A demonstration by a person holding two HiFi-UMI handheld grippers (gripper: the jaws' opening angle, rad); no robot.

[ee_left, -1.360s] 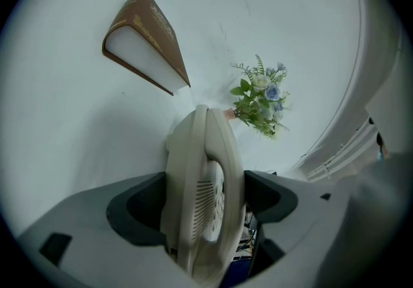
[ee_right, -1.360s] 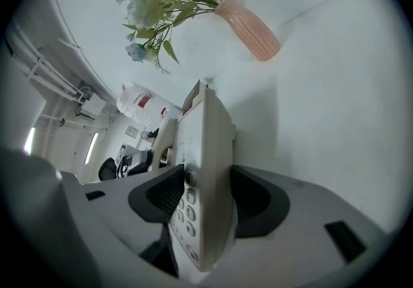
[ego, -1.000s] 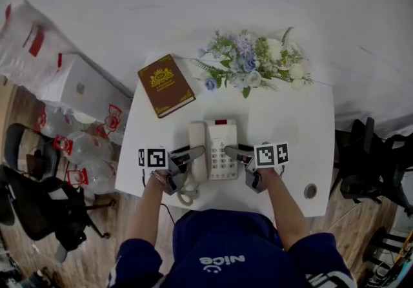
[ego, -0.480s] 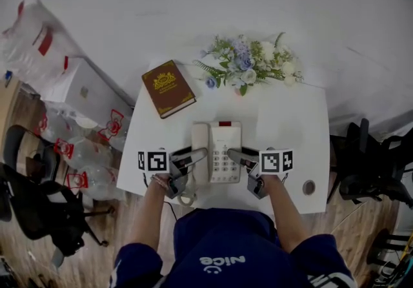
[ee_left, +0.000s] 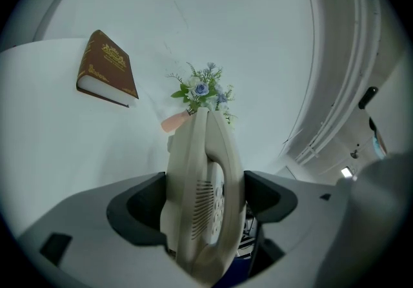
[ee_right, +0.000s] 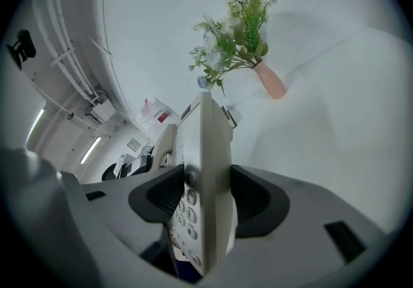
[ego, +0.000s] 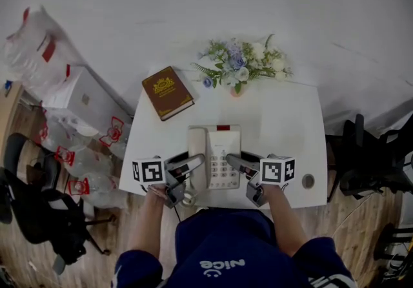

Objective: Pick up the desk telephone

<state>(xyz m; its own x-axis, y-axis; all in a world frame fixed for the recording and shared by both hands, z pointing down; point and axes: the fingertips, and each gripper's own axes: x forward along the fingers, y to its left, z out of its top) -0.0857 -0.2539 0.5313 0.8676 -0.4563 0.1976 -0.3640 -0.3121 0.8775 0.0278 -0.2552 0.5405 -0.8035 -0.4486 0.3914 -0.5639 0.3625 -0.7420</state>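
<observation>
left tongs (ee_left: 205, 197) clamped on desk telephone (ego: 222, 144) | right tongs (ee_right: 201, 193) clamped on same | shell smooth cream plastic, boxy

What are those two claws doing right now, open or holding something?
Left gripper: closed on the desk telephone, at its left edge.
Right gripper: closed on the same desk telephone, at its right edge.

We saw a cream desk telephone (ego: 215, 157) with a red patch at its far edge, on a white tabletop (ego: 284, 125). Beyond the telephone lay a brown book (ego: 167, 92) with a gold emblem, and blue, white and green flowers (ego: 242, 67) in a pink vase (ee_right: 269, 80). The left gripper (ego: 191, 164) and the right gripper (ego: 234, 162) were grey, and each carried black-and-white square markers.
</observation>
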